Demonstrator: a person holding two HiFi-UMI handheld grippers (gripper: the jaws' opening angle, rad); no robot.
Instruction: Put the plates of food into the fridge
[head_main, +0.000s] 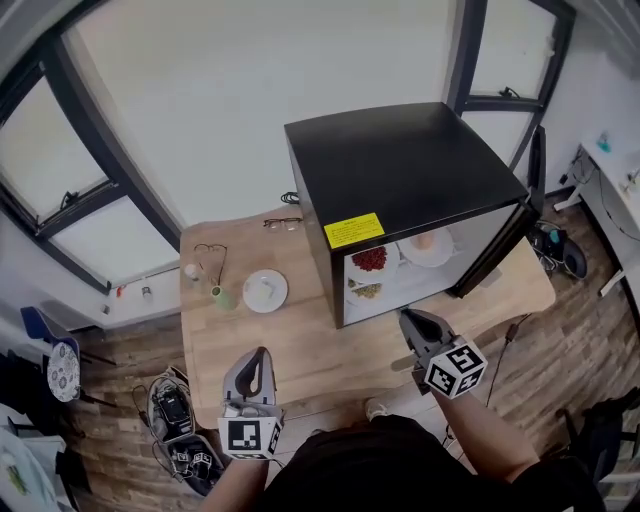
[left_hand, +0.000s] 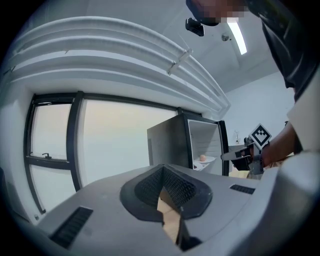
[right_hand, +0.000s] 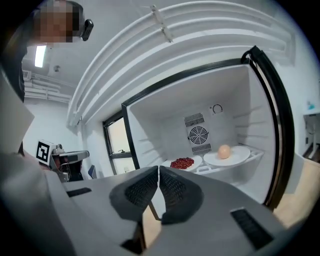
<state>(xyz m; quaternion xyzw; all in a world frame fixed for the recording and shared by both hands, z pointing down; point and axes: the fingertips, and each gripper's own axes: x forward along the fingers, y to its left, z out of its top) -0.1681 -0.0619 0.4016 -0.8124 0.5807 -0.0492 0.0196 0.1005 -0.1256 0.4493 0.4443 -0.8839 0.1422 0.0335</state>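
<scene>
A black mini fridge (head_main: 400, 170) stands open on the wooden table (head_main: 300, 350). On its upper shelf sit a white plate of red food (head_main: 370, 259) and a plate with an orange ball (head_main: 427, 245). Below them lies a plate of greenish food (head_main: 366, 291). Another white plate with pale food (head_main: 265, 290) rests on the table left of the fridge. My right gripper (head_main: 405, 315) hangs shut and empty just before the fridge opening, facing the red-food plate (right_hand: 183, 163) and the orange-ball plate (right_hand: 227, 156). My left gripper (head_main: 258, 352) is shut and empty over the table's near edge.
A green cup (head_main: 222, 297) and a wire object (head_main: 210, 255) stand left of the table plate. Glasses (head_main: 284, 223) lie near the back edge. The fridge door (head_main: 500, 250) swings open to the right. Bags and gear (head_main: 175, 410) clutter the floor at the left.
</scene>
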